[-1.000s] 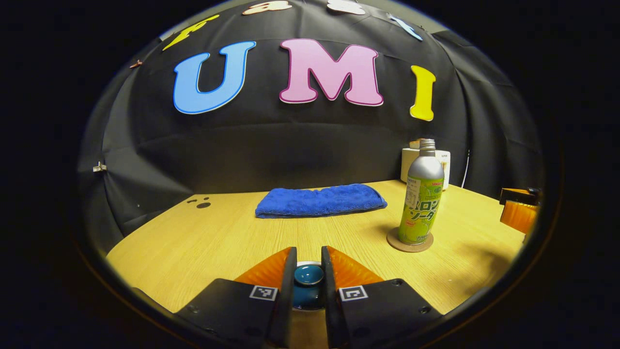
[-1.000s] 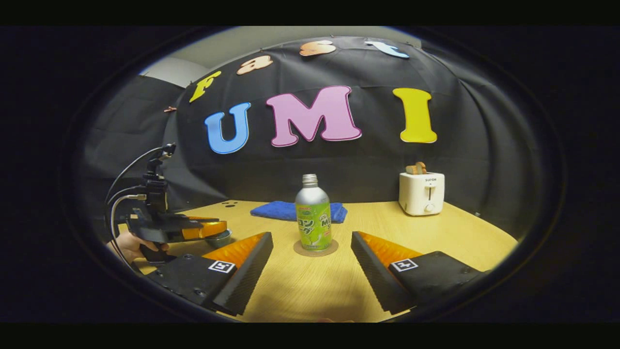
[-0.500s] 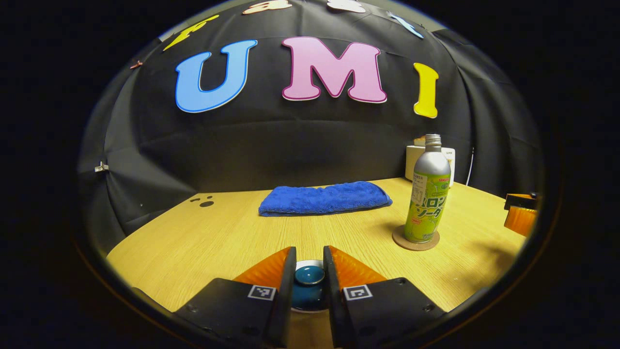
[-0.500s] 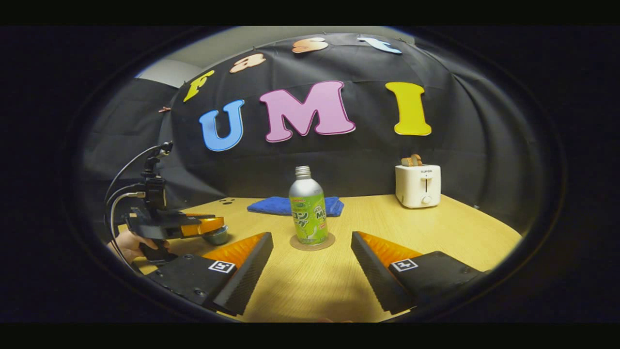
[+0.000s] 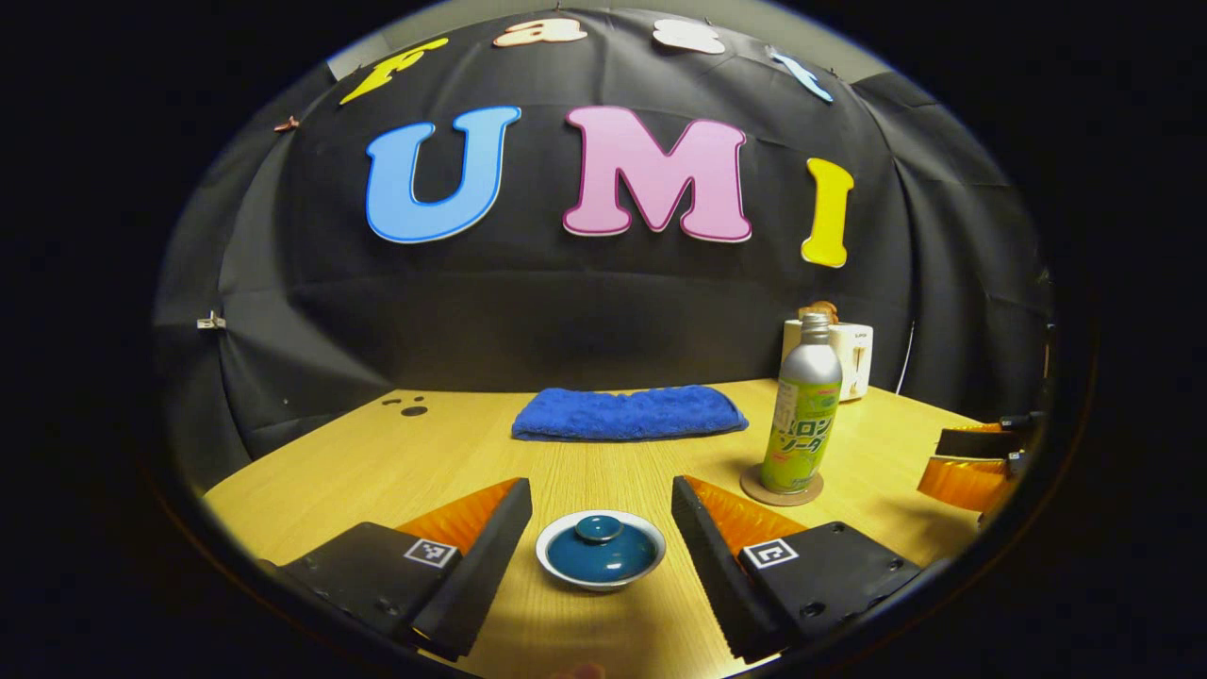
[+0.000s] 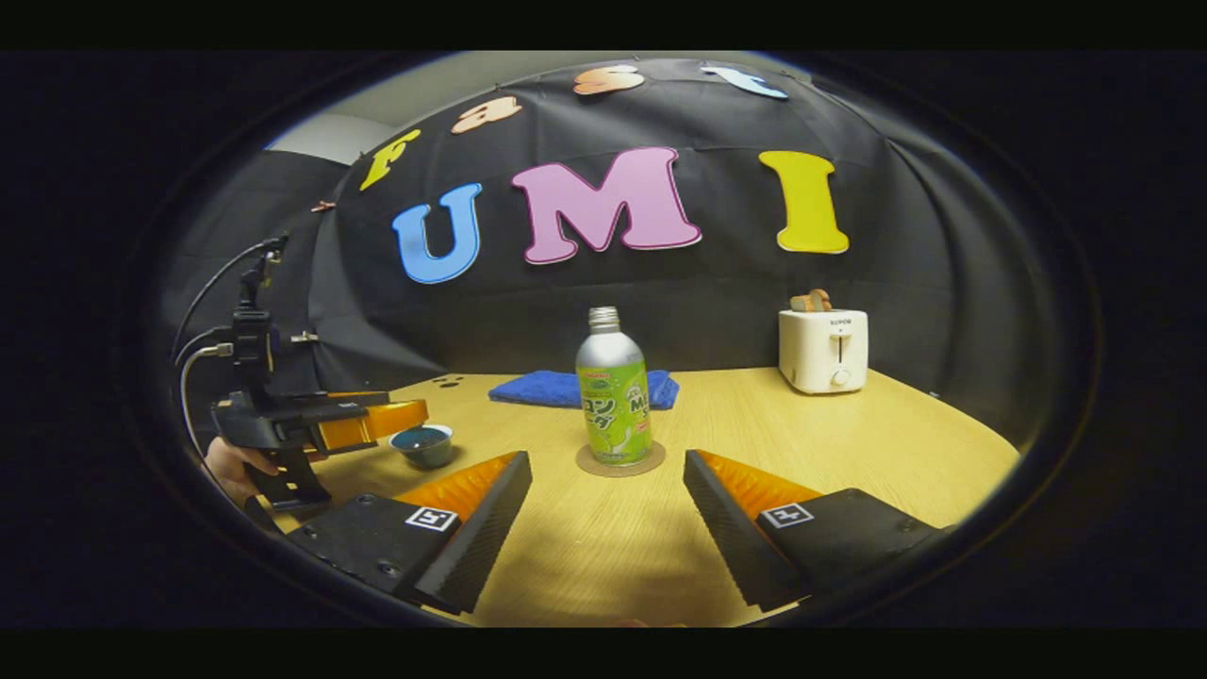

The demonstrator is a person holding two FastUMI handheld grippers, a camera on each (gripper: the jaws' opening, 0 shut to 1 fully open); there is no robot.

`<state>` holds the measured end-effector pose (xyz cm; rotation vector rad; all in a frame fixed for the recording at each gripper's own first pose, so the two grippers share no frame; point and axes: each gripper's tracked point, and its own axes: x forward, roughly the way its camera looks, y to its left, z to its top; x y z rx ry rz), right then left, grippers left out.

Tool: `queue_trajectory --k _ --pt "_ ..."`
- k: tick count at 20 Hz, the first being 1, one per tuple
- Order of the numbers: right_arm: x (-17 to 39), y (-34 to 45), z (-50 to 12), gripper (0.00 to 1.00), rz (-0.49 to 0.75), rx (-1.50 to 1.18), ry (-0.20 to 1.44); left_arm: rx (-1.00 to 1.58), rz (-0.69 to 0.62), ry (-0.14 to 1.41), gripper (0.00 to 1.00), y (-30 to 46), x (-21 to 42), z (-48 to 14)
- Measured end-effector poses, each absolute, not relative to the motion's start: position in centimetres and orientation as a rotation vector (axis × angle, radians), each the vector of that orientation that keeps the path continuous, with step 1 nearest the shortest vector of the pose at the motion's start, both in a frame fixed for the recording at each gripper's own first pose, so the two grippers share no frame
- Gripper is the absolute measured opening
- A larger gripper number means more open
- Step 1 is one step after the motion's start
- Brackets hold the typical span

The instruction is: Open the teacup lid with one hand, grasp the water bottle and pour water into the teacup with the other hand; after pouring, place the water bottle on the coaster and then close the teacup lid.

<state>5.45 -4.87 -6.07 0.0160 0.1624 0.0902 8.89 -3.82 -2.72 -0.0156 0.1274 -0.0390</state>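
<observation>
The left hand-held gripper (image 5: 601, 528) hangs with its fingers spread wide on either side of the teacup lid (image 5: 601, 547), which sits on the teacup at the lower centre of the left gripper view, touching neither finger. The right hand-held gripper (image 6: 608, 505) is also spread, empty, facing the water bottle (image 6: 614, 389) that stands upright on its coaster (image 6: 620, 460) mid-frame.

The risk I see: if the lid seated crooked on release, a stray finger could nudge it off, or the withdrawing hand could bump the cup along the counter (image 6: 849, 443).

A second ago the left fingers pinched the lid's knob; half a second ago too. Now they have opened and backed away.
</observation>
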Motion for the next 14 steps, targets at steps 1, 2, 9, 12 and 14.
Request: queue_trajectory --k 1,2,9,12,14 --pt "5.6 -4.8 -5.9 1.0 0.084 0.006 0.159 -0.021 -0.031 0.108 0.94 -3.8 8.2 -2.1" --pt "5.6 -4.8 -5.9 1.0 0.08 -0.004 0.162 -0.031 -0.024 0.089 0.94 -3.7 7.4 -1.4" --pt "4.4 -3.1 -4.9 1.0 0.101 -0.012 0.155 -0.089 0.023 -0.019 0.94 -2.8 2.1 1.7" --pt "3.9 -2.9 -4.7 1.0 0.098 -0.027 0.157 -0.135 0.063 -0.043 0.94 -1.4 0.4 1.1" --pt "3.6 -2.5 -4.4 1.0 0.101 -0.024 0.148 -0.175 0.064 -0.027 0.95 -1.0 -0.1 -0.1"
